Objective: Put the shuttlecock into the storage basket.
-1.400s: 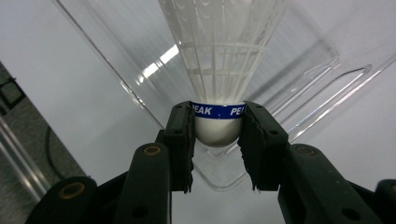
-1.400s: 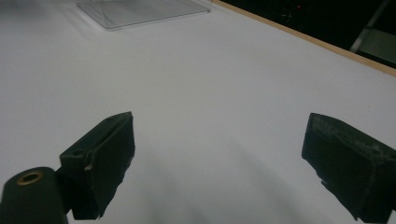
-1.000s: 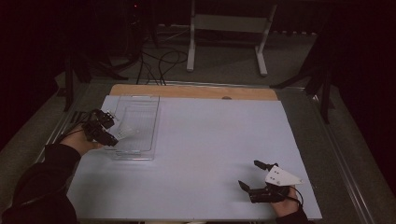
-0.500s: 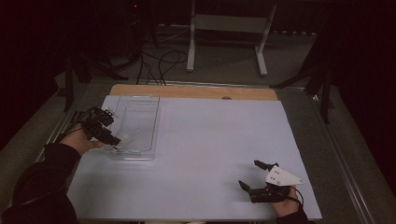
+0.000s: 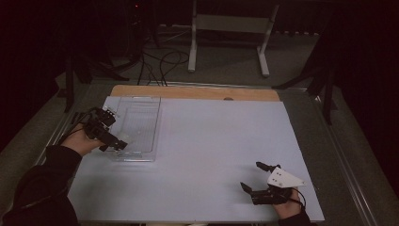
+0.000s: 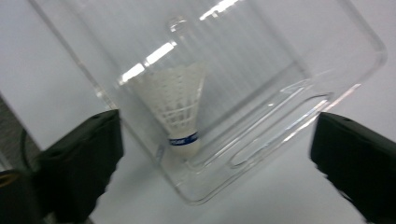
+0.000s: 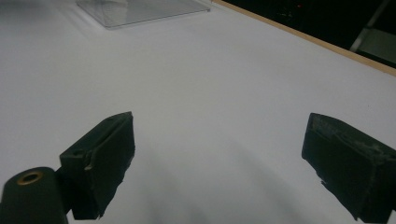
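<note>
A white shuttlecock (image 6: 181, 105) with a blue band at its cork sits inside a clear plastic box (image 5: 139, 123), close to the box's near corner (image 6: 196, 193). My left gripper (image 5: 113, 128) hangs over that corner at the table's left. Its jaws have just been opening and now stand wide, one on each side of the corner. In the left gripper view neither pad (image 6: 81, 163) touches the shuttlecock or the box. My right gripper (image 5: 251, 175) rests low near the front right of the table. It is open, with bare white table (image 7: 210, 84) between its jaws.
A white sheet (image 5: 216, 136) covers the table, with a wooden strip (image 5: 197, 92) along the far edge. Behind the table stand a metal frame (image 5: 230, 23) and loose cables (image 5: 160, 61) on the floor. The person's dark sleeve (image 5: 42, 188) comes in at the lower left.
The left gripper's jaws were together over the box's near left side and have spread wide apart. The left hand has barely shifted. The right gripper has stayed in place.
</note>
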Motion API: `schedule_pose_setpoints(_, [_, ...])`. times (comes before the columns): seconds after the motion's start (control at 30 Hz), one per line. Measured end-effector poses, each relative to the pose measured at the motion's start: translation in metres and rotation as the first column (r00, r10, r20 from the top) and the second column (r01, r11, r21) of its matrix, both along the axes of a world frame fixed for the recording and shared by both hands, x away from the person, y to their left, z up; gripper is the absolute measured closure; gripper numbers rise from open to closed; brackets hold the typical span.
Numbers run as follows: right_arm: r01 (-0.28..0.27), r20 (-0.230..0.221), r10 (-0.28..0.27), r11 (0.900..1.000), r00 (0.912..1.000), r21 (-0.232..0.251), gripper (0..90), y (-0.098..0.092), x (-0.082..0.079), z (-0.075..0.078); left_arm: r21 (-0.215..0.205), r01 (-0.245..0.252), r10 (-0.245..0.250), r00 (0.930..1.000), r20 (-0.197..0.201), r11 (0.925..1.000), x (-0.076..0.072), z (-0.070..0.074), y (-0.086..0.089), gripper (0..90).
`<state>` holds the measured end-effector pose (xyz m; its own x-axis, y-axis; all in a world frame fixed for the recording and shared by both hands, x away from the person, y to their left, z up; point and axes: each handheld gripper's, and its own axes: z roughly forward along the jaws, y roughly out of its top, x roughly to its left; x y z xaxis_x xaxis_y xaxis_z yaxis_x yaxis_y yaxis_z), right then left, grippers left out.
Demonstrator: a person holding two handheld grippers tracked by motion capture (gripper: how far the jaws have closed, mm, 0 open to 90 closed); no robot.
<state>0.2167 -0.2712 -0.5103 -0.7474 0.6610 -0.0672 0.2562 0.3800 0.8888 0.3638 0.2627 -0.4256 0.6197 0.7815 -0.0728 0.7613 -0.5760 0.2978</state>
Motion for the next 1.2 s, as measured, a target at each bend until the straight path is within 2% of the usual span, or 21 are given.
schedule_pose_setpoints(0.2, [0.002, -0.002, -0.002, 1.0, 1.0, 0.001, 9.4, 0.0, 0.0, 0.0, -0.005, 0.004, -0.004, 0.9994, 0.035, 1.0, 0.0, 0.002, -0.007, 0.0])
schedule_pose_setpoints(0.3, [0.004, -0.003, -0.004, 1.0, 1.0, 0.003, 9.4, -0.001, 0.0, 0.0, -0.021, 0.008, -0.007, 0.9989, 0.045, 0.9998, 0.0, 0.002, -0.009, 0.0])
schedule_pose_setpoints(0.4, [0.003, -0.004, -0.003, 1.0, 1.0, 0.004, 9.4, -0.001, 0.0, 0.0, -0.032, 0.008, -0.006, 0.9971, 0.076, 0.9995, 0.0, 0.002, -0.011, 0.0])
schedule_pose_setpoints(0.43, [0.002, -0.004, -0.002, 1.0, 1.0, 0.004, 9.4, -0.001, 0.0, 0.0, -0.028, 0.013, -0.011, 0.997, 0.077, 0.9995, 0.001, 0.002, -0.011, 0.0])
schedule_pose_setpoints(0.63, [0.004, -0.006, -0.004, 1.0, 1.0, 0.002, 9.5, -0.001, 0.0, -0.001, -0.082, 0.021, -0.015, 0.9966, 0.081, 0.9964, 0.002, 0.005, -0.018, 0.0])
schedule_pose_setpoints(0.77, [0.003, -0.007, -0.003, 1.0, 1.0, 0.004, 9.5, -0.001, 0.0, -0.001, -0.096, 0.036, -0.027, 0.995, 0.096, 0.9947, 0.001, 0.007, -0.024, 0.0])
schedule_pose_setpoints(1.0, [0.004, -0.007, -0.004, 1.0, 1.0, 0.003, 9.4, -0.001, 0.001, -0.001, -0.094, 0.066, -0.055, 0.9916, 0.117, 0.9933, 0.001, 0.009, -0.038, 0.0])
schedule_pose_setpoints(1.17, [0.004, -0.006, -0.003, 1.0, 1.0, 0.005, 9.4, -0.001, 0.0, -0.001, -0.109, 0.072, -0.057, 0.9897, 0.131, 0.9915, 0.001, 0.012, -0.046, 0.0])
schedule_pose_setpoints(1.2, [0.004, -0.006, -0.004, 1.0, 1.0, 0.005, 9.4, -0.001, 0.001, -0.001, -0.109, 0.069, -0.053, 0.9881, 0.145, 0.9917, 0.001, 0.013, -0.048, 0.0])
